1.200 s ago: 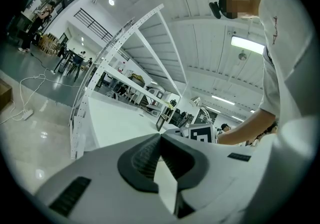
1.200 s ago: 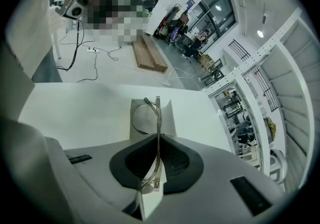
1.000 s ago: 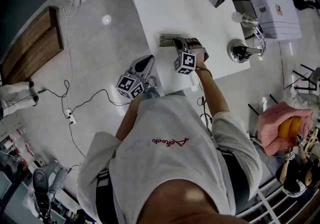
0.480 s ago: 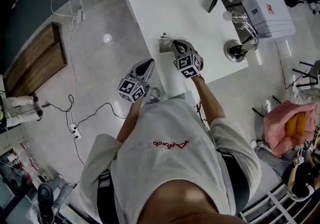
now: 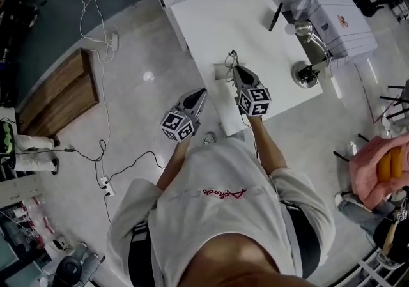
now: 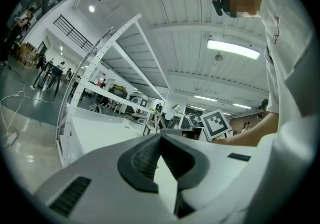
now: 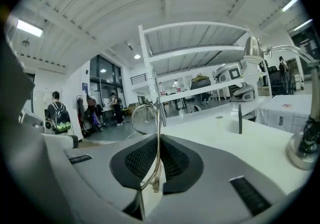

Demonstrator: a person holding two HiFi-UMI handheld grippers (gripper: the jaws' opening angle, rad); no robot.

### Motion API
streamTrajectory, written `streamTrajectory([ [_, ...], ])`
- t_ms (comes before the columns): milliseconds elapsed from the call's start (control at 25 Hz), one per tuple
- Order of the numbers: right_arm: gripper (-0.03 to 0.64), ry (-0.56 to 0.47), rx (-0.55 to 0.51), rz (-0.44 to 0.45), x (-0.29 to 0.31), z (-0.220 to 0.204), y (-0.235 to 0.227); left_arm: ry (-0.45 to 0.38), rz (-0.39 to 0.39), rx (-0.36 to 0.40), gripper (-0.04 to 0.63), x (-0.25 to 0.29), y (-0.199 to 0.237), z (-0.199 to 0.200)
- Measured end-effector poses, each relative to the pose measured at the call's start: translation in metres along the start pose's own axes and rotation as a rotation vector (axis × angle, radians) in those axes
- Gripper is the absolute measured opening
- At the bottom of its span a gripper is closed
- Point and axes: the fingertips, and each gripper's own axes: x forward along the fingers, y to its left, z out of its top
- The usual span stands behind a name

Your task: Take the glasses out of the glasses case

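Note:
My right gripper (image 5: 234,70) hovers over the near part of the white table (image 5: 217,17), shut on a thin metal pair of glasses (image 5: 231,59). In the right gripper view a temple (image 7: 158,160) of the glasses is pinched between the dark pads, and a round lens rim (image 7: 144,116) sticks out past the tips of the right gripper (image 7: 159,138). A grey glasses case (image 5: 220,73) lies on the table just below and left of the glasses. My left gripper (image 5: 203,92) is left of the table's edge, over the floor. The left gripper (image 6: 160,135) has its jaw tips together, nothing between them.
A chrome desk lamp (image 5: 308,68) stands at the table's right edge, a slim black upright object (image 5: 276,16) behind it. A white box (image 5: 339,17) sits at far right. On the floor lie a wooden board (image 5: 61,94) and cables (image 5: 96,17).
The right gripper has risen off the case with the glasses and rolled, its marker cube turning. The left gripper has lifted a little.

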Motion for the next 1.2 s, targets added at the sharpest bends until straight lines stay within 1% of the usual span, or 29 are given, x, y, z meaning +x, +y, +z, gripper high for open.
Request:
streamTrajectory([
  [240, 0.037, -0.082, -0.012, -0.017, -0.031, 0.009, 0.031, 0.006, -0.028, 0.006, 0.023, -0.018, -0.009, -0.002],
  [400, 0.037, -0.099, -0.023, -0.030, -0.058, 0.008, 0.041, 0.008, -0.053, 0.004, 0.023, -0.021, -0.023, -0.008],
  [680, 0.037, -0.117, 0.006, -0.036, -0.107, -0.001, 0.046, -0.004, -0.067, 0.011, 0.023, -0.018, -0.049, -0.009],
  [920, 0.037, -0.112, 0.011, -0.028, -0.156, -0.008, 0.050, 0.011, -0.060, 0.004, 0.023, -0.029, -0.090, -0.024],
  [1200, 0.037, -0.083, 0.006, -0.014, -0.222, -0.036, 0.064, 0.029, -0.048, -0.007, 0.023, -0.052, -0.146, -0.053],
])
